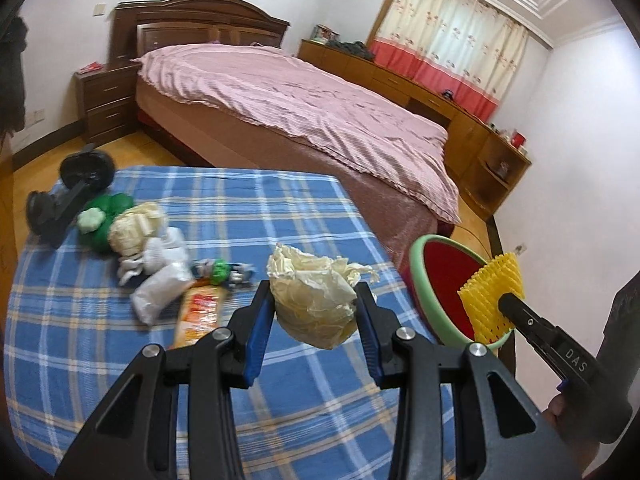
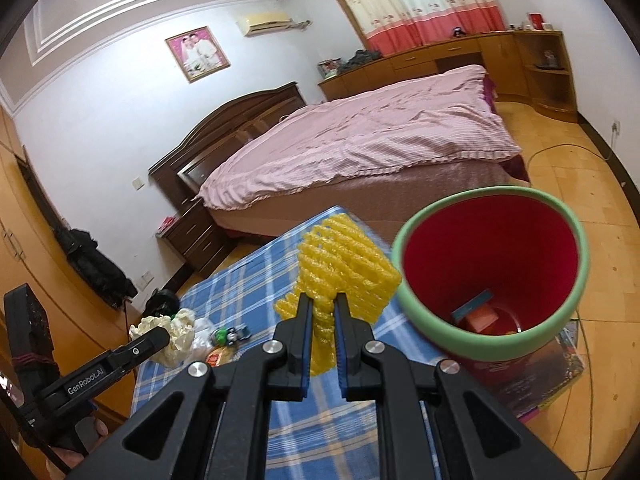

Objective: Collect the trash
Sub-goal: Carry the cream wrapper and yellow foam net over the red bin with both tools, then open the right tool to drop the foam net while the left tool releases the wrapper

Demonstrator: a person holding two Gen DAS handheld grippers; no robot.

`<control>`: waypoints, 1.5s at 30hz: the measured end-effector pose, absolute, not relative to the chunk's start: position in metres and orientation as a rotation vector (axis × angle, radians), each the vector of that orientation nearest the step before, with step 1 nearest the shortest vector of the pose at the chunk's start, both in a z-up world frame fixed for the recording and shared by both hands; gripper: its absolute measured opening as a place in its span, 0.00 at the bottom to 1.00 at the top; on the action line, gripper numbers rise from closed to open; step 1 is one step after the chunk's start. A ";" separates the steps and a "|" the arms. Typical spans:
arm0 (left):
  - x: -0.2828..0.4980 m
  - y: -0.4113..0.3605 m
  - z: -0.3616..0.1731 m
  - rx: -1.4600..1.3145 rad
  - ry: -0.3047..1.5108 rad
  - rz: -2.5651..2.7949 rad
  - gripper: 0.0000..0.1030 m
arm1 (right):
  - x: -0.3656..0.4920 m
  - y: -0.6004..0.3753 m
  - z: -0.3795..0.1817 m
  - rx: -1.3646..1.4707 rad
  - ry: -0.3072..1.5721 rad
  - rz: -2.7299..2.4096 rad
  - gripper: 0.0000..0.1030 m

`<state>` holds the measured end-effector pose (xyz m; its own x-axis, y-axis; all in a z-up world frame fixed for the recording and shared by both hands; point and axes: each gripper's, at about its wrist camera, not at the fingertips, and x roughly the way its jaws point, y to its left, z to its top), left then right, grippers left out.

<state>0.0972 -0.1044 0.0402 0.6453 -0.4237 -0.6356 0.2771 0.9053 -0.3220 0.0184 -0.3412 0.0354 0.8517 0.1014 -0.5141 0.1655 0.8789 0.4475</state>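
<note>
Crumpled cream paper wad (image 1: 314, 300); yellow foam net (image 2: 344, 264).

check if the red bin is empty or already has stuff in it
Not empty: the red bin has a couple of small boxes at its bottom.

We see the mouth of the red bin with the green rim (image 2: 491, 344) standing open beside the counter (image 1: 280, 208), with only a few scraps low inside it. The near and right part of the blue plaid cloth lies bare, while a cluster of wrappers and crumpled paper (image 1: 160, 256) crowds its left side. Beyond, the bed (image 1: 300, 108) blocks the far edge.
</note>
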 end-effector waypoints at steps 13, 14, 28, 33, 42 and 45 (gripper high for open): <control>0.113 -0.201 0.032 -0.107 0.818 -0.555 0.40 | 0.006 -0.406 0.022 0.553 0.564 -0.157 0.11; 0.114 -0.209 0.030 -0.098 0.822 -0.569 0.40 | 0.006 -0.412 0.020 0.560 0.566 -0.167 0.11; 0.129 -0.299 0.001 -0.031 0.867 -0.698 0.40 | -0.005 -0.477 -0.015 0.597 0.603 -0.304 0.11; 0.137 -0.322 -0.013 -0.014 0.875 -0.732 0.40 | -0.003 -0.491 -0.029 0.594 0.628 -0.329 0.11; 0.144 -0.338 -0.035 0.001 0.904 -0.743 0.40 | 0.007 -0.501 -0.047 0.585 0.662 -0.335 0.11; 0.145 -0.340 -0.040 -0.002 0.909 -0.748 0.40 | 0.009 -0.503 -0.051 0.589 0.666 -0.327 0.11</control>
<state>0.1453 -0.3401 -0.0397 0.3836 -0.5877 -0.7124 0.5861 0.7511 -0.3040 0.0087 -0.5034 -0.0510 0.7447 -0.0988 -0.6600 0.4625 0.7895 0.4036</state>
